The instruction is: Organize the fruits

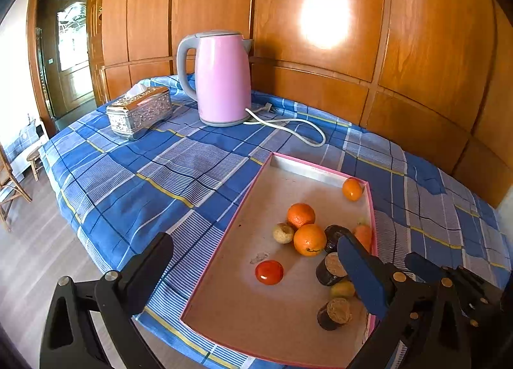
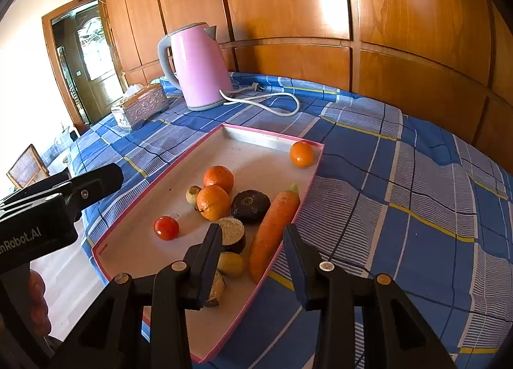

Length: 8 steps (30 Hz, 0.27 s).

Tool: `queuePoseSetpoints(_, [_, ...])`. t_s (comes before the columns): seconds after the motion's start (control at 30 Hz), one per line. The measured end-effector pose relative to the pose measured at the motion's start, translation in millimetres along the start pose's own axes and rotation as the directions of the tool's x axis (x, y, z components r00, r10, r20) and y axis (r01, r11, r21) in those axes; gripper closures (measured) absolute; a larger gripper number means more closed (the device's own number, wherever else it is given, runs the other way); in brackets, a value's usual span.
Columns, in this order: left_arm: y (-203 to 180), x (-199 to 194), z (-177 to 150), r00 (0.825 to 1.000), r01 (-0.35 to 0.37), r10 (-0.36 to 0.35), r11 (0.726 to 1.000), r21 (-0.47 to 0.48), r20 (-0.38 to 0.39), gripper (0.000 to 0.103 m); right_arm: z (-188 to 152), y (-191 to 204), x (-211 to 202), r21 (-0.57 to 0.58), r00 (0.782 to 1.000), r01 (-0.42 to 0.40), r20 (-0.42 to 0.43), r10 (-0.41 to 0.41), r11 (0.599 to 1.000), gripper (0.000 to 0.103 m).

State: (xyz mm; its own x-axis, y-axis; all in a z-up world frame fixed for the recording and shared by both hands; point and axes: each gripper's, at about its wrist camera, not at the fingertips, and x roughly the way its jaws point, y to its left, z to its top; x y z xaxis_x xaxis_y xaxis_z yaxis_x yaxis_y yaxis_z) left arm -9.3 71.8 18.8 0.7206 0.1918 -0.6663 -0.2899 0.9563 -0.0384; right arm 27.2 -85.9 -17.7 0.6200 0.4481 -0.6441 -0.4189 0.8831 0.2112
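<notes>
A: Where's the fruit?
B: All in the tray (image 2: 134, 240). Two oranges (image 2: 213, 202) touch just ahead of the right gripper (image 2: 253, 252); its released jaws straddle the carrot's (image 2: 272, 228) near end without touching it.
A: And the left gripper (image 1: 256, 260)?
B: Spread wide, holding nothing. The tomato (image 1: 269, 272) sits between its jaws, and the kettle (image 1: 221, 80) stands far ahead

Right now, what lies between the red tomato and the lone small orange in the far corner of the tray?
In the right wrist view, two bigger oranges lie between the tomato and the corner orange; beyond them, bare tray floor.
</notes>
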Motion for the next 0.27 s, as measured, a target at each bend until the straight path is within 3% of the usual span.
queuePoseSetpoints(0.27, [-3.2, 2.4, -1.1, 1.0, 0.015, -0.015, 1.0, 0.007, -0.006, 0.0, -1.3, -2.9, 0.1, 0.005, 1.0, 0.001, -0.001, -0.001, 1.0, 0.063])
